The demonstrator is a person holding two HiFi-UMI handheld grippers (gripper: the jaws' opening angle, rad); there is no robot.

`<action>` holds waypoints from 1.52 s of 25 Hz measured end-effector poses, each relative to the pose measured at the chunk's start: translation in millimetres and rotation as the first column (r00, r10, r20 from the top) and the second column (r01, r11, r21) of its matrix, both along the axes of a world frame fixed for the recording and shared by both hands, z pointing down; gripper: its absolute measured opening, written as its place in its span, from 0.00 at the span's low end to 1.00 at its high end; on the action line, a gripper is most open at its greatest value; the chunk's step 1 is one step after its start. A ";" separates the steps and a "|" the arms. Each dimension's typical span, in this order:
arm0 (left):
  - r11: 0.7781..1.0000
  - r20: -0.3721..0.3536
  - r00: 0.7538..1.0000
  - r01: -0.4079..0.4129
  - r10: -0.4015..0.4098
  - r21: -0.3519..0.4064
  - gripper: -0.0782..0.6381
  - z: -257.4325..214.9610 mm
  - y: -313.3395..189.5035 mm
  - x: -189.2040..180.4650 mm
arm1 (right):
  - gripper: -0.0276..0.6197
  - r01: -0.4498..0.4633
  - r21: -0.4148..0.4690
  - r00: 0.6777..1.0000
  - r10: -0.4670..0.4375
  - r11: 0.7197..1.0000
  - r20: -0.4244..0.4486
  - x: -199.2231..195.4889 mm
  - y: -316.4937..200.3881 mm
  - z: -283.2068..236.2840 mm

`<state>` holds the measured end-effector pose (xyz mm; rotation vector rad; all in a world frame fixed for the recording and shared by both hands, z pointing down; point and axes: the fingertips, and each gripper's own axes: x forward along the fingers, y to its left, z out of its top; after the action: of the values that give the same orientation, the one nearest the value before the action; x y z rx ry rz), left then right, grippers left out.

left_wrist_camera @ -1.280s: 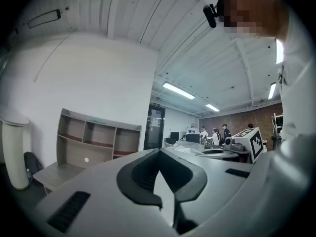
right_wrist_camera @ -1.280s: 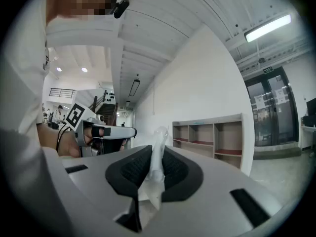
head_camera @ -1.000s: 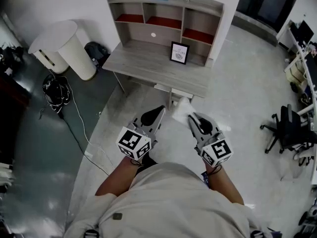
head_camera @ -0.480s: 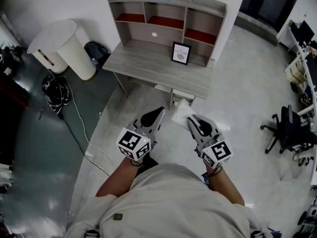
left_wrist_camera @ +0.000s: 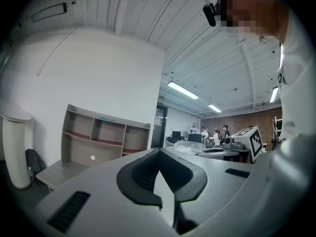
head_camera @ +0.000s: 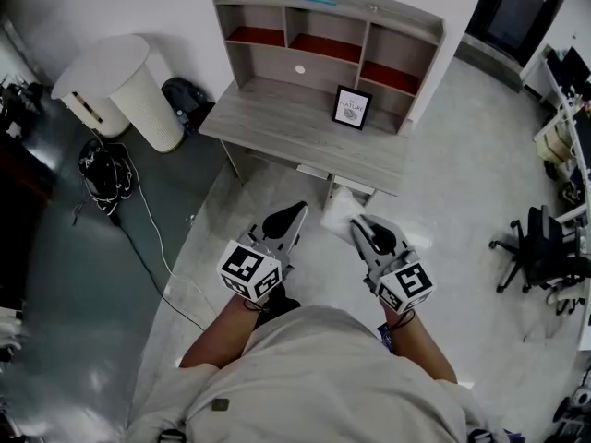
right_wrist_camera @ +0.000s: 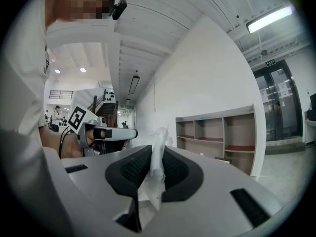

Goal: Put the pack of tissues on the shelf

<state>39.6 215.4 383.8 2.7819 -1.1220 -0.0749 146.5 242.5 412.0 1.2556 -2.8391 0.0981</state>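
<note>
Tissue pack [head_camera: 339, 202]; frame [head_camera: 352, 107], perhaps "NATURE"

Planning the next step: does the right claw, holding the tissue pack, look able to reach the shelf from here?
Probably not yet. The right claw, shut on the tissue pack, seems to hang short of the desk, and the shelf stands at its far side. The way between looks free.

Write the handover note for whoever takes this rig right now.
Left claw: shut, nothing in it.
Right claw: shut on the pack of tissues, held in the air short of the desk.
Shelf: stands at the back of the desk, with a framed picture in front of it.
Done: pack is in the grip.
Left: carry it to the shelf, set it in, let go.
</note>
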 end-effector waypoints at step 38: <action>0.998 0.014 0.999 -0.050 0.051 -0.045 0.13 20.0 -178.0 -138.9 | 0.15 -0.067 -0.023 0.998 0.067 0.997 0.015 -130.4 -187.6 9.3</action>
<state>-99.3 37.4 403.9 2.7741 -1.0429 -0.0234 16.1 54.9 421.3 1.3522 -2.8010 0.1415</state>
